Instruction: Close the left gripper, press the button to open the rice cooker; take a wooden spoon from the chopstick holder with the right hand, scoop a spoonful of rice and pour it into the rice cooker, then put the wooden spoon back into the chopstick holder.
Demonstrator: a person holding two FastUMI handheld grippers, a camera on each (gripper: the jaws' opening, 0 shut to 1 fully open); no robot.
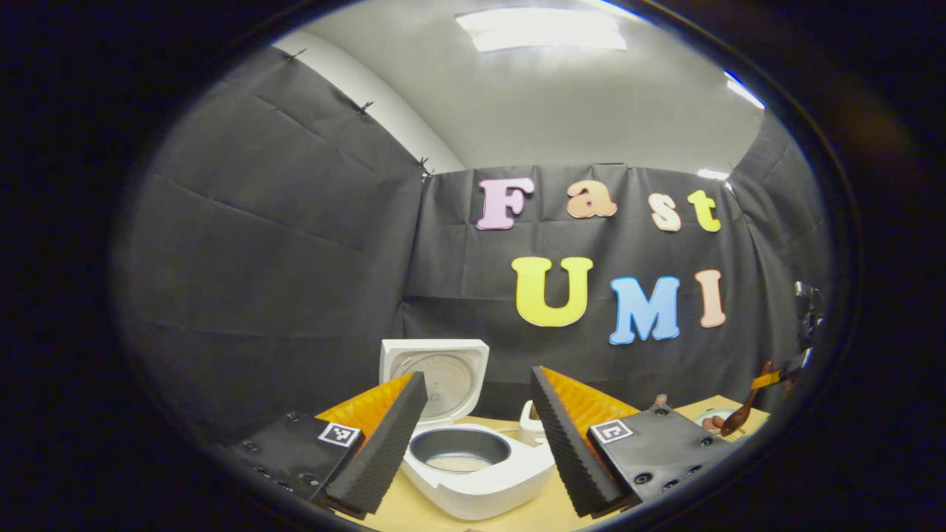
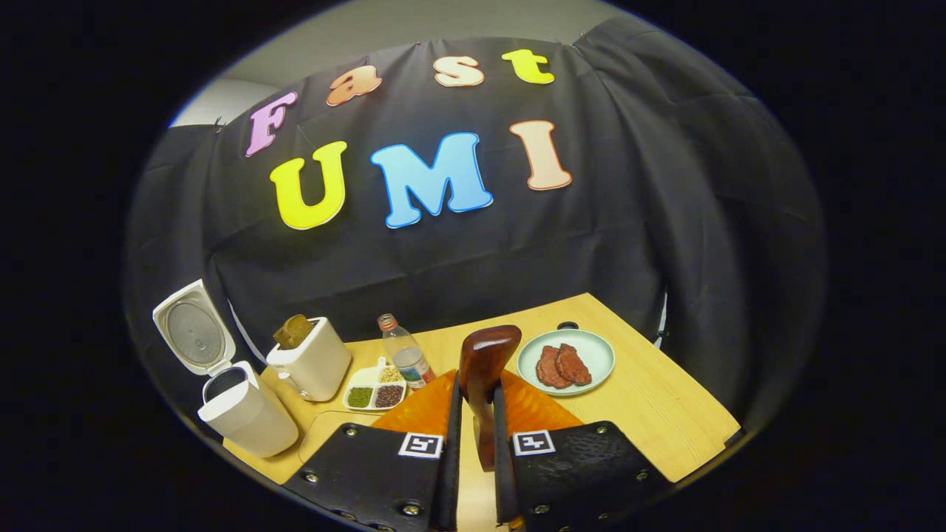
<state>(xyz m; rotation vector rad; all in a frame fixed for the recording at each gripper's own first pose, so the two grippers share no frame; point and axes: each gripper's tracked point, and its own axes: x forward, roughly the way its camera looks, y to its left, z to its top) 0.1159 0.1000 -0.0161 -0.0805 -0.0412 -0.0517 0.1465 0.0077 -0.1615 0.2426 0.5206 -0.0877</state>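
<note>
The white rice cooker [image 1: 480, 488] stands on the table with its lid [image 1: 436, 369] raised; the grey inner pot [image 1: 458, 447] shows a pale patch at its bottom. My left gripper [image 1: 479, 377] hovers open in front of it, one finger on each side of the pot, touching nothing. My right gripper [image 2: 477, 380] is shut on the handle of a dark wooden spoon [image 2: 484, 355], whose bowl points up and away, above the table. The rice cooker [image 2: 244, 417] sits far to its left, lid [image 2: 191, 329] up. The spoon [image 1: 739, 417] and that gripper also appear at the left gripper view's right edge.
On the wooden table [image 2: 665, 414] stand a white toaster [image 2: 310, 362] with bread, a small plastic bottle [image 2: 403, 355], a divided dish of grains [image 2: 375, 391] and a pale green plate [image 2: 591, 347] with two meat slices. Black cloth walls close in behind.
</note>
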